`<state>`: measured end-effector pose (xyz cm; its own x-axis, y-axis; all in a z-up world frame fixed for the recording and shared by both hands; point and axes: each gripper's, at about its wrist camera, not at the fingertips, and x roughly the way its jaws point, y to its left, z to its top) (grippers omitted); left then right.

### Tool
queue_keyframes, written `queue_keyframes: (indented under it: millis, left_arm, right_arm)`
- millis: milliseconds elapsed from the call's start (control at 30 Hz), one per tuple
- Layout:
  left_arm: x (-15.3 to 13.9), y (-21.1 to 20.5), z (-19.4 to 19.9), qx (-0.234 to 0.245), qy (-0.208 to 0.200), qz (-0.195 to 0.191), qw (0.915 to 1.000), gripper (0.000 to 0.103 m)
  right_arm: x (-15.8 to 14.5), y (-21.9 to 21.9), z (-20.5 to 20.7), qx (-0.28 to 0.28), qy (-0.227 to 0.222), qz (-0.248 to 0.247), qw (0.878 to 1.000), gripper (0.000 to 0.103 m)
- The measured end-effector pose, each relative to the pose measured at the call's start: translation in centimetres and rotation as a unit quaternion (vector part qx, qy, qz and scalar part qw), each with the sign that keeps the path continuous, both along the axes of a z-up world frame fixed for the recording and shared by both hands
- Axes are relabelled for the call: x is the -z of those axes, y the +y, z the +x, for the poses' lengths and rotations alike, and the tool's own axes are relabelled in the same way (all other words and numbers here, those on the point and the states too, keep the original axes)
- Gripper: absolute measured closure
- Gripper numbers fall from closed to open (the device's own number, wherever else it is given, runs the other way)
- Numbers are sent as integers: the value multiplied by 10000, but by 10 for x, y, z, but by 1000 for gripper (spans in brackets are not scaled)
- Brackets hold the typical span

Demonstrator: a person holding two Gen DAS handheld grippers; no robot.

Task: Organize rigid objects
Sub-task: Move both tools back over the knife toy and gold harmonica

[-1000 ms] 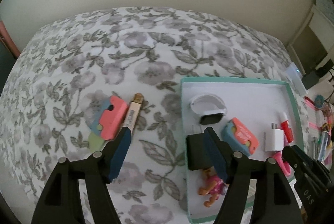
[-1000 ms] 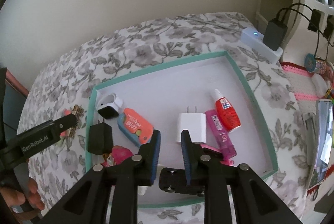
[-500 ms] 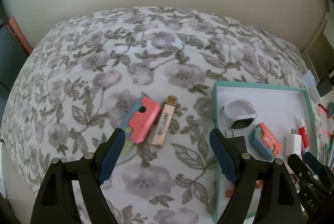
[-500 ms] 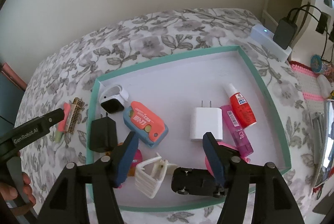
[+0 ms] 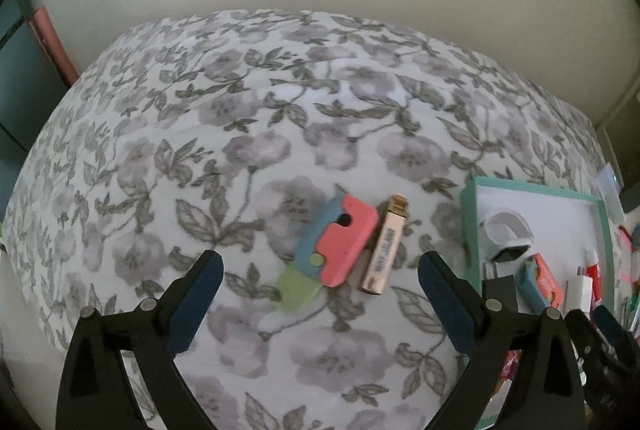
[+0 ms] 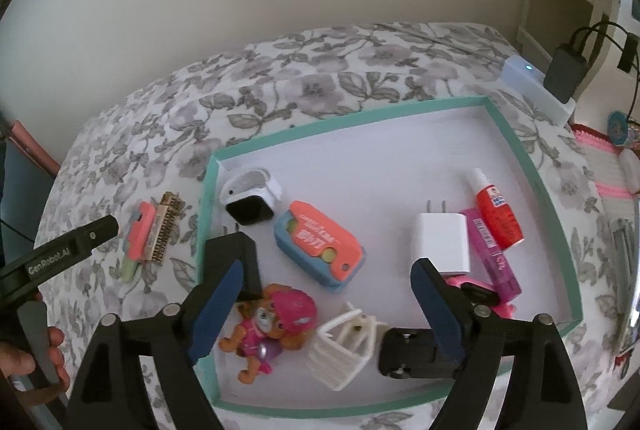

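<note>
A teal-rimmed white tray [image 6: 520,145] lies on the floral cloth. It holds a white camera [image 6: 250,195], a black plug [image 6: 232,254], a pink-blue cutter [image 6: 320,244], a white charger [image 6: 442,240], a red bottle [image 6: 498,211], a pink tube [image 6: 494,256], a doll [image 6: 276,326], a white clip [image 6: 346,344] and a black toy car [image 6: 412,354]. Outside it lie a second pink-blue cutter [image 5: 336,244] and a beige lighter [image 5: 386,250]. My left gripper [image 5: 320,306] is open just before these two. My right gripper [image 6: 326,306] is open and empty above the tray's front.
A white power strip [image 6: 536,85] with a black adapter [image 6: 564,69] sits at the table's far right corner. The tray [image 5: 470,213] shows at the right in the left wrist view. The wall runs behind the table.
My left gripper has let go of the black plug in the tray and moved left to the cutter and lighter. My right gripper has opened wide and drawn back; the clip and toy car lie free.
</note>
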<state>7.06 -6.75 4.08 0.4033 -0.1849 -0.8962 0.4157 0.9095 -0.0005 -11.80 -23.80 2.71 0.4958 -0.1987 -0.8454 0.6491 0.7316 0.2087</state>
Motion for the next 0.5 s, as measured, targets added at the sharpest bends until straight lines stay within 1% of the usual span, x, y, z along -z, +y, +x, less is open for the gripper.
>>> queue_keyframes:
  millis: [67, 333, 500]
  left_arm:
    - [0, 10, 7, -122, 27, -70, 9999, 5]
    - [3, 44, 34, -485, 113, -322, 9982, 4]
    - [6, 60, 46, -699, 140, -350, 9968, 4]
  right_arm:
    - [-1, 5, 5, -40, -24, -51, 10000, 0]
    - [-3, 26, 28, -278, -95, -148, 9995, 0]
    - [-5, 44, 49, -548, -158, -224, 9981, 0]
